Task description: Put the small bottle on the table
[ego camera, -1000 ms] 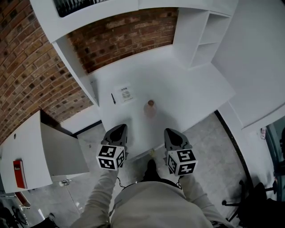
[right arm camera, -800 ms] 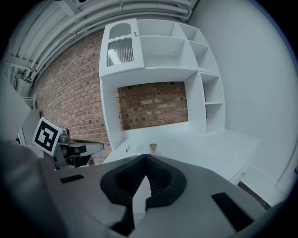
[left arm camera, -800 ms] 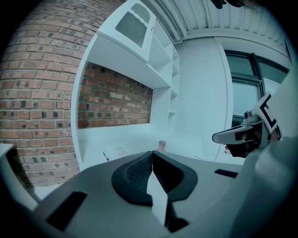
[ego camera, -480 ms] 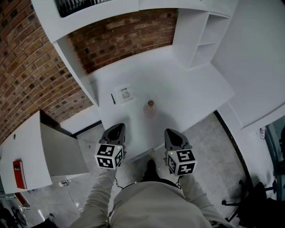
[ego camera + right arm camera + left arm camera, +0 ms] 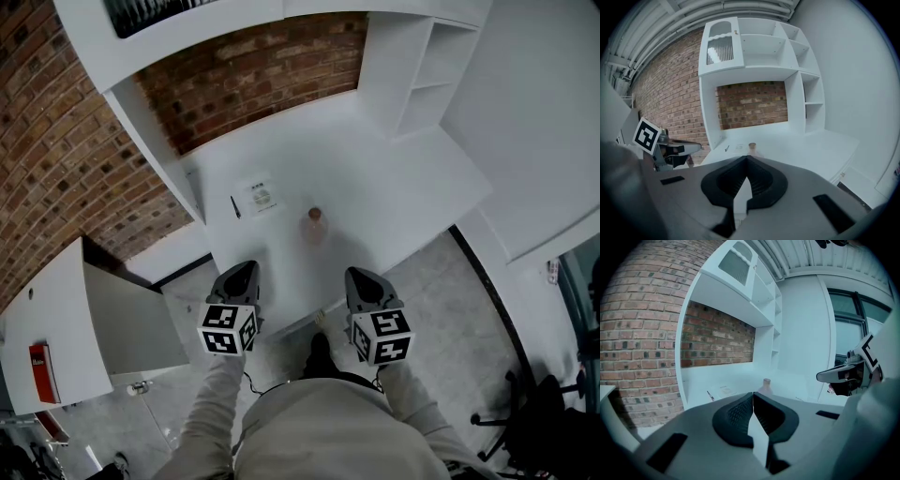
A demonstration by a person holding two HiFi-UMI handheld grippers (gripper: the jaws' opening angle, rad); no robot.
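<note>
Well, the small bottle (image 5: 315, 226) stands upright on the white table (image 5: 403, 183), apart from both tools, so I judge the placing done. My left gripper (image 5: 242, 272) and right gripper (image 5: 361, 277) are both clenched on nothing. The best move now is to draw them back without swinging toward the bottle, since a nudge could topple it.

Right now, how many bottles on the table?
1. The small bottle stands upright on the table, toward its front edge, right of the paper sheet. No other shows.
</note>
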